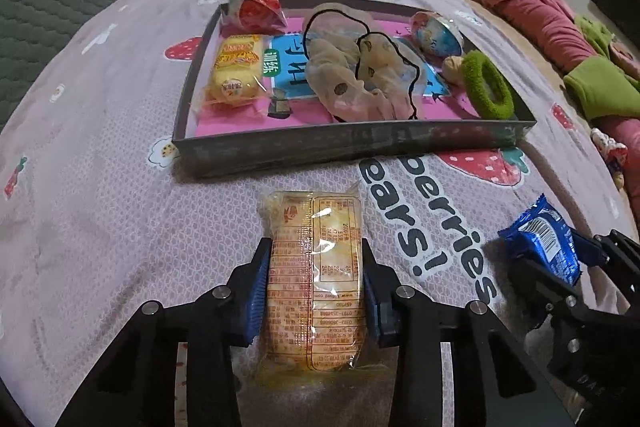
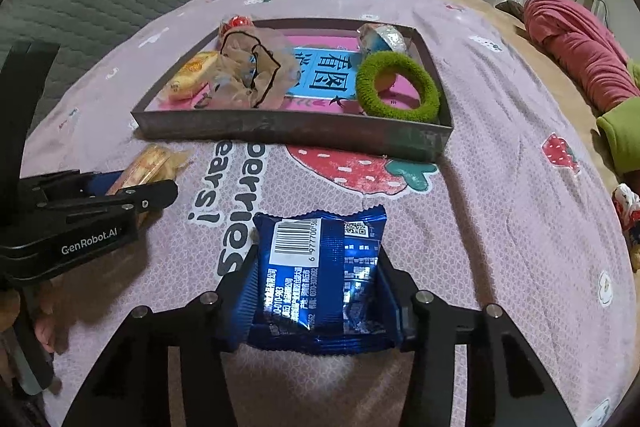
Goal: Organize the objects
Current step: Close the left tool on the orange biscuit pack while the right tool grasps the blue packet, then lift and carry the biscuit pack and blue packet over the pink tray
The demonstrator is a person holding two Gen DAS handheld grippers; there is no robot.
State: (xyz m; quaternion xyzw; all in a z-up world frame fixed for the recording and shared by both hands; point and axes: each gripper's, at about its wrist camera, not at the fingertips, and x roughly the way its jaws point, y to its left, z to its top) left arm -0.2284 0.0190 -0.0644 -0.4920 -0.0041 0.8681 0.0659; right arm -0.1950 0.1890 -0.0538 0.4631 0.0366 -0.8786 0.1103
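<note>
Left claw [image 1: 314,281] pinches one yellow cake packet [image 1: 314,283]; right claw [image 2: 318,291] one blue packet [image 2: 320,279].

Both my grippers sit near edge of the bedspread [image 1: 120,227]: left gripper [image 1: 316,291] straddles the cake packet [image 1: 316,267], right gripper [image 2: 320,291] straddles the biscuit packet [image 2: 320,275], which lies right of the cake packet. Tray [image 1: 352,143] lies just beyond both. In it: second cake packet [image 1: 236,71] left, sheer scrunchies [image 1: 360,75] middle, fuzzy hair tie [image 1: 486,85] right, one wrapped ball [image 1: 258,11] far-left corner, another [image 1: 436,35] far-right.
</note>
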